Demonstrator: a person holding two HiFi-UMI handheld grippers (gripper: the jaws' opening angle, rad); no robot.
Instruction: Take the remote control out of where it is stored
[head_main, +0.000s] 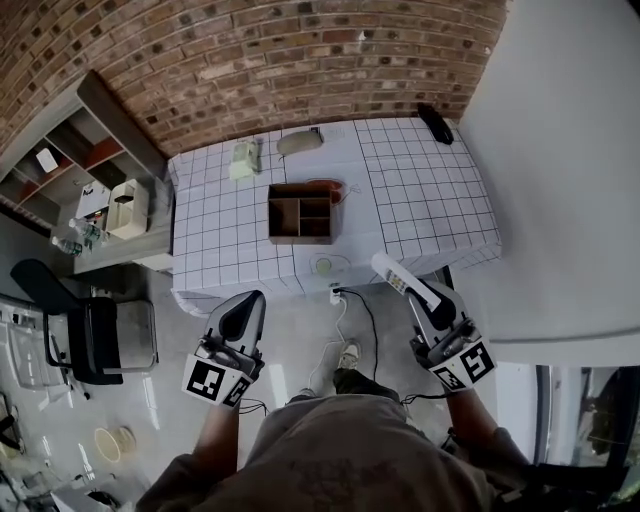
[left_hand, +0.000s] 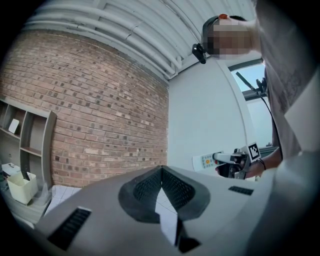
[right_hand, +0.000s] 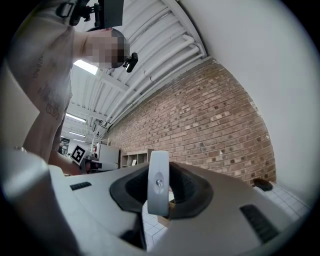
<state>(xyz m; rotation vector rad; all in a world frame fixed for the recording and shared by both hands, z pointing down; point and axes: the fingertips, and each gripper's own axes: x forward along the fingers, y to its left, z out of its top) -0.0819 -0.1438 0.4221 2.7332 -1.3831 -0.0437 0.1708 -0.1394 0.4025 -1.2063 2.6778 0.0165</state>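
Observation:
My right gripper (head_main: 417, 291) is shut on a white remote control (head_main: 389, 271), whose free end sticks out over the table's front edge. In the right gripper view the remote (right_hand: 158, 189) stands end-on between the jaws of the right gripper (right_hand: 159, 200). The brown wooden organizer box (head_main: 300, 214) sits mid-table, apart from both grippers. My left gripper (head_main: 248, 300) hangs in front of the table's left corner, shut and holding nothing. In the left gripper view its tips meet at the left gripper (left_hand: 161, 171), and the remote (left_hand: 205, 161) shows to the right.
The table (head_main: 420, 190) has a white grid cloth. On it lie a pale green item (head_main: 243, 160), a grey oval thing (head_main: 299, 141) and a black object (head_main: 435, 123). A shelf (head_main: 85, 150), a white bin (head_main: 127, 208) and a black chair (head_main: 85, 335) stand left. A cable (head_main: 345, 310) runs on the floor.

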